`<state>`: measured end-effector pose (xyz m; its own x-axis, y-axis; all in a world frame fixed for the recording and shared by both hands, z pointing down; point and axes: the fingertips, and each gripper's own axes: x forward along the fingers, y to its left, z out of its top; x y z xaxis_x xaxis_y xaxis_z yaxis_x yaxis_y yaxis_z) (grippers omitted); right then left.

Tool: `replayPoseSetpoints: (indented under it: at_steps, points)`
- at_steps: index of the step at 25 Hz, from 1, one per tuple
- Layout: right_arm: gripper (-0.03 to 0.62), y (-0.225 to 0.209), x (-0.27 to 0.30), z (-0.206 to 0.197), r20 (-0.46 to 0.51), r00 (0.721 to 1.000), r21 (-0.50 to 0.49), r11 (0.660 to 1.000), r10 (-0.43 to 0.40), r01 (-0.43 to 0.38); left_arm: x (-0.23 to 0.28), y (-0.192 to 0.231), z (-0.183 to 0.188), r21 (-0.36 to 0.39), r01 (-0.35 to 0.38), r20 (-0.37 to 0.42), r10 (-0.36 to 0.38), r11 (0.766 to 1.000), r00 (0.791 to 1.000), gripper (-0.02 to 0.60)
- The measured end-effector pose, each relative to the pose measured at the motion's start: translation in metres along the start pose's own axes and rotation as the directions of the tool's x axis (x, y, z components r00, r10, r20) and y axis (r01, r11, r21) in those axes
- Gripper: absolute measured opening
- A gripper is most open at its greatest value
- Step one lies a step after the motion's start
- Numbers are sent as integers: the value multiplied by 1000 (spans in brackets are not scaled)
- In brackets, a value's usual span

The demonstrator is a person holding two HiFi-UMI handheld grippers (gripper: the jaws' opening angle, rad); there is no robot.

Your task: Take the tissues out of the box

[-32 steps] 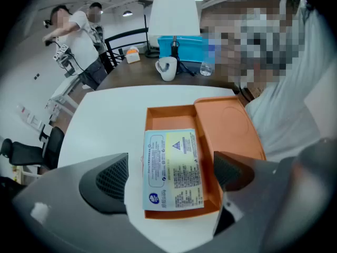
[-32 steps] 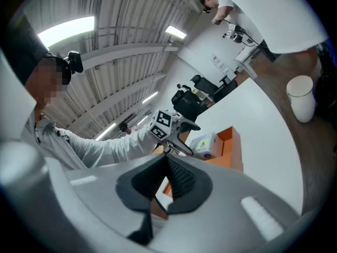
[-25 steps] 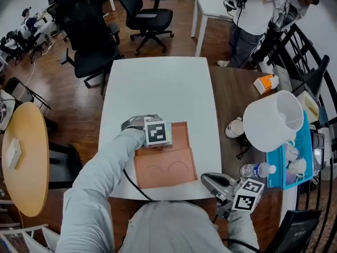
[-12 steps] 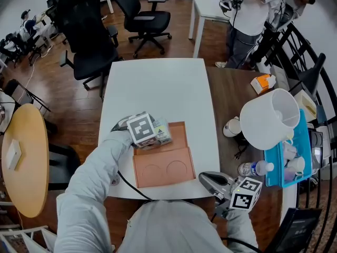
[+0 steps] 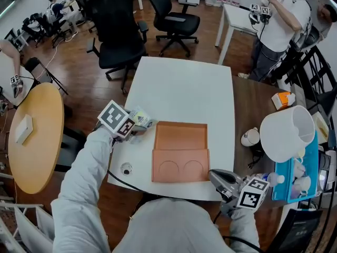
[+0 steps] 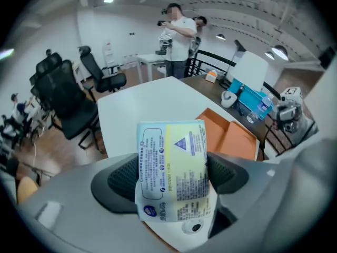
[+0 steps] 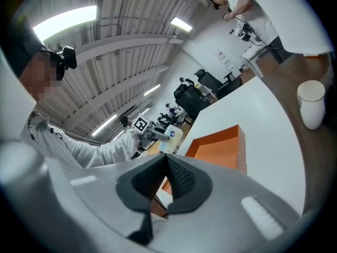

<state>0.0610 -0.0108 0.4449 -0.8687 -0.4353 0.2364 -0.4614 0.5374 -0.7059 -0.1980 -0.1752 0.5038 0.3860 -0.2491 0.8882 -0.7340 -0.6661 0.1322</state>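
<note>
Overhead, the orange box [image 5: 180, 137] lies open on the white table [image 5: 184, 88], with its flap [image 5: 180, 166] folded down toward the person and two circle outlines showing on it. The left gripper [image 6: 172, 175] is out past the box's left side, raised above the table edge, with the sleeve running back from it. Its jaws stand wide but pinch a tissue pack [image 6: 174, 157], and both pads press flat against the pack's sides. The pack is a pale blue and yellow wrapper with fine print (too small to read), upright between the pads, its lower end crumpled below them. From the head view the tissue pack is clear of the box, just beside its far-left corner, touching neither box nor table as far as I can tell. The right gripper [image 7: 166, 181] sits near the box's near-right corner, at the table's front edge, with its jaws closed together and nothing between them. A small round object [image 5: 126, 168] lies on the table left of the flap, and what it is cannot be told. Right of the box, on the brown table, are a white cup [image 5: 250, 137], a white lampshade [image 5: 287, 133] and a blue tray [image 5: 310, 162]. Well beyond the box's far side stand a person [image 5: 279, 20] and black office chairs [image 5: 118, 33].
</note>
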Motion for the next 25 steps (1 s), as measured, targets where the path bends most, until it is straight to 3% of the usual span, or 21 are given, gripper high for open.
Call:
replayPoseSetpoints:
  at_steps: [4, 10, 15, 17, 22, 25]
  points:
    - [3, 11, 15, -4, -43, 998, -14, 999, 36, -36, 32, 24, -47, -239, -3, -17, -1, 971, 1000, 407]
    - [3, 16, 11, -10, -64, 997, -3, 999, 44, -45, 60, 35, -80, -374, -48, -59, 28, 926, 998, 411]
    - [3, 10, 5, -14, -47, 998, 17, 999, 29, -28, 68, 37, -82, -338, -74, -83, 48, 938, 995, 423]
    - [3, 8, 3, -14, -42, 999, 19, 1000, 23, -22, 63, 36, -74, -335, -56, -48, 43, 940, 998, 438]
    - [3, 6, 1, -12, -29, 999, 21, 1000, 20, -19, 9, 40, -34, -288, -70, 129, 111, 955, 985, 449]
    - [3, 8, 0, -8, -12, 1000, 19, 999, 26, -26, -44, 17, -4, -203, -43, 314, 107, 978, 943, 404]
